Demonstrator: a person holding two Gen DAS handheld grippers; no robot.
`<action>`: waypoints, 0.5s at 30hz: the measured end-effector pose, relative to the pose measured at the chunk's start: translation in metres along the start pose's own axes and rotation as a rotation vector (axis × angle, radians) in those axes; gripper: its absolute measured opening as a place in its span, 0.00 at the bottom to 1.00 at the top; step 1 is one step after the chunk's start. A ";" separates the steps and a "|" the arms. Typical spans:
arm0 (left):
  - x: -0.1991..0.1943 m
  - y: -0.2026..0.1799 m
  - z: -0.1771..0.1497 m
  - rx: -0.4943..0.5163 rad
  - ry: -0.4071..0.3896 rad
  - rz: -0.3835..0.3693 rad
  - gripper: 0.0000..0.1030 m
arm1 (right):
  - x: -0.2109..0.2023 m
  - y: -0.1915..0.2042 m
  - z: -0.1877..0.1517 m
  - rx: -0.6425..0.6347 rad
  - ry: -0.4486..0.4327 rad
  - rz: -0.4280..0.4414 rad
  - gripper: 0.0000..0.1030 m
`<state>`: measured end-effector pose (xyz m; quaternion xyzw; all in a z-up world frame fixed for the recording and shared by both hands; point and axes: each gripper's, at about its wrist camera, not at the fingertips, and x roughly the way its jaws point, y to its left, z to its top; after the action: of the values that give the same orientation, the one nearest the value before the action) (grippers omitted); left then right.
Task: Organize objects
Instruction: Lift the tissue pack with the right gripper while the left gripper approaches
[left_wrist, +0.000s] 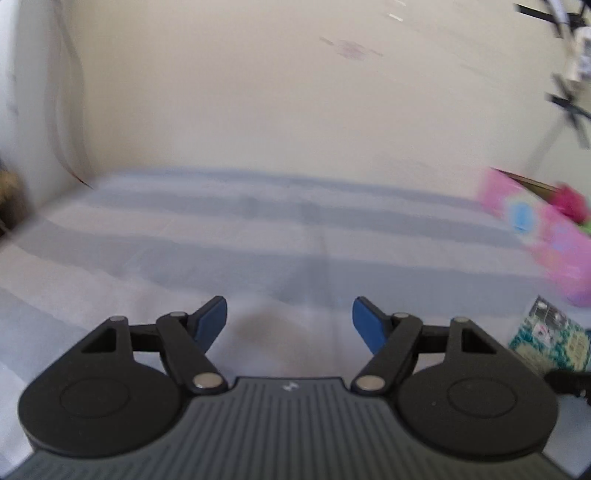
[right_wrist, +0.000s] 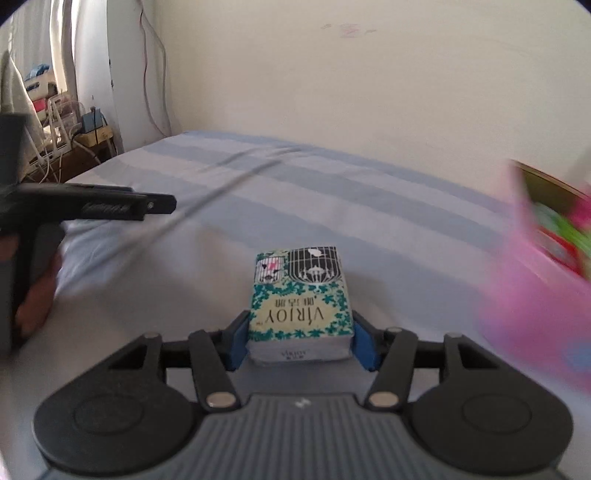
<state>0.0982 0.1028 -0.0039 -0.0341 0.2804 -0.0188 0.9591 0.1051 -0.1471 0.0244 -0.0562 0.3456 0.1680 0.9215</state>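
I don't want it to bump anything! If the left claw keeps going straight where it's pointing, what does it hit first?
Probably just the striped bedsheet. The left claw is open and empty, tilted down at bare sheet. The pink box sits off to the right, out of its path, though depth is hard to judge.

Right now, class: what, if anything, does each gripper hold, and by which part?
The right gripper clamps the green floral tissue pack by its two long sides, near one end. The left gripper holds nothing.

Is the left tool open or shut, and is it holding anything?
Open and empty: the left tool has its blue pads wide apart, with only the striped bedsheet between.
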 end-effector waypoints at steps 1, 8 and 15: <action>-0.003 -0.012 -0.004 -0.014 0.023 -0.055 0.74 | -0.020 -0.010 -0.018 0.001 -0.012 -0.024 0.53; -0.041 -0.130 -0.027 0.123 0.086 -0.335 0.74 | -0.102 -0.051 -0.091 0.059 -0.048 -0.096 0.58; -0.061 -0.199 -0.035 0.179 0.160 -0.582 0.74 | -0.136 -0.066 -0.122 0.136 -0.122 -0.197 0.68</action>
<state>0.0247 -0.0944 0.0142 -0.0266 0.3304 -0.3196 0.8877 -0.0433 -0.2727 0.0211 -0.0168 0.2925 0.0558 0.9545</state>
